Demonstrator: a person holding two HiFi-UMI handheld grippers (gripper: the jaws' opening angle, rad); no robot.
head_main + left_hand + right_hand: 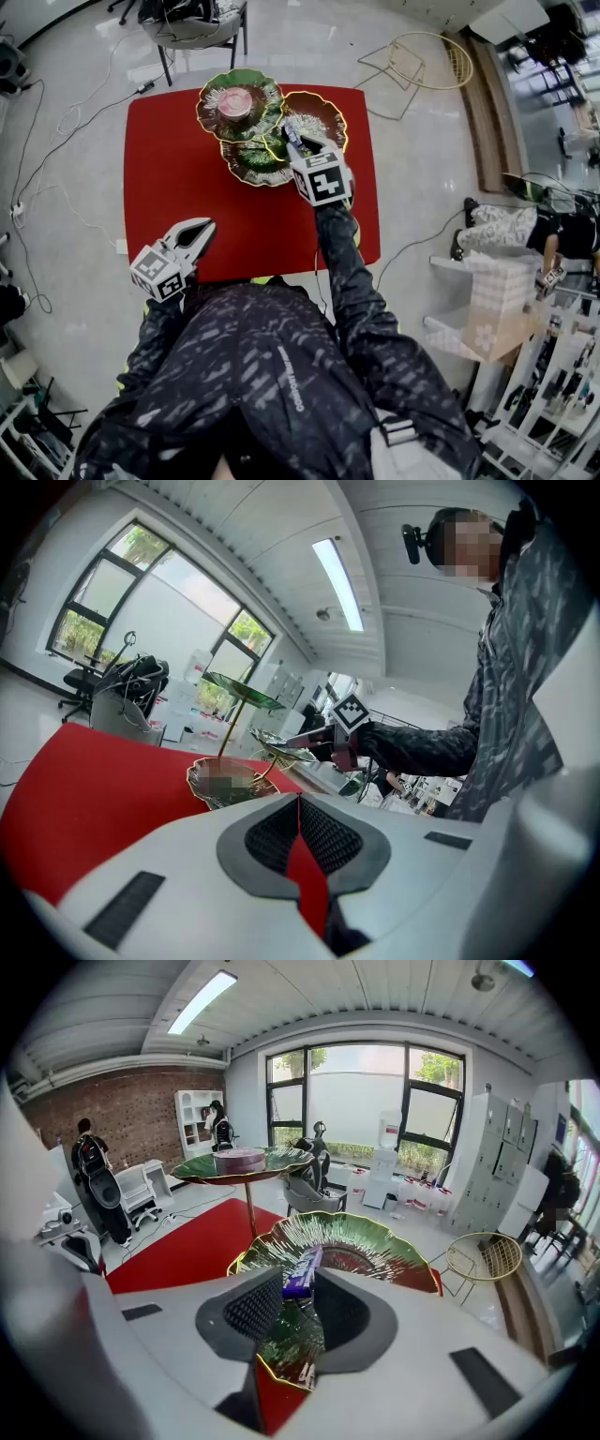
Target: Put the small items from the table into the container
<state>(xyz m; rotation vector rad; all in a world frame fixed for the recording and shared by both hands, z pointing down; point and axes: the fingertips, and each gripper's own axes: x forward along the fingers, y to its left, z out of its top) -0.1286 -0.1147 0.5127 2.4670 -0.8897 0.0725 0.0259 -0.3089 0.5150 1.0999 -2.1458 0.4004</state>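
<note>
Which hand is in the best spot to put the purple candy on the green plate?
Right. The right gripper has the candy in its jaws, over the plate. The left gripper is shut, empty, and back by the table's near edge.

Left hand-held gripper [299,803] near, jaws shut tight, sliver of red surface [94,780] seen btwn pads. Farther off, tiered green-gold dish stand [244,691] on surface. Right hand-held gripper [298,742] w/ marker cube [349,711] at stand's mid dish [275,749]. Patterned sleeve [422,747] at right.
</note>
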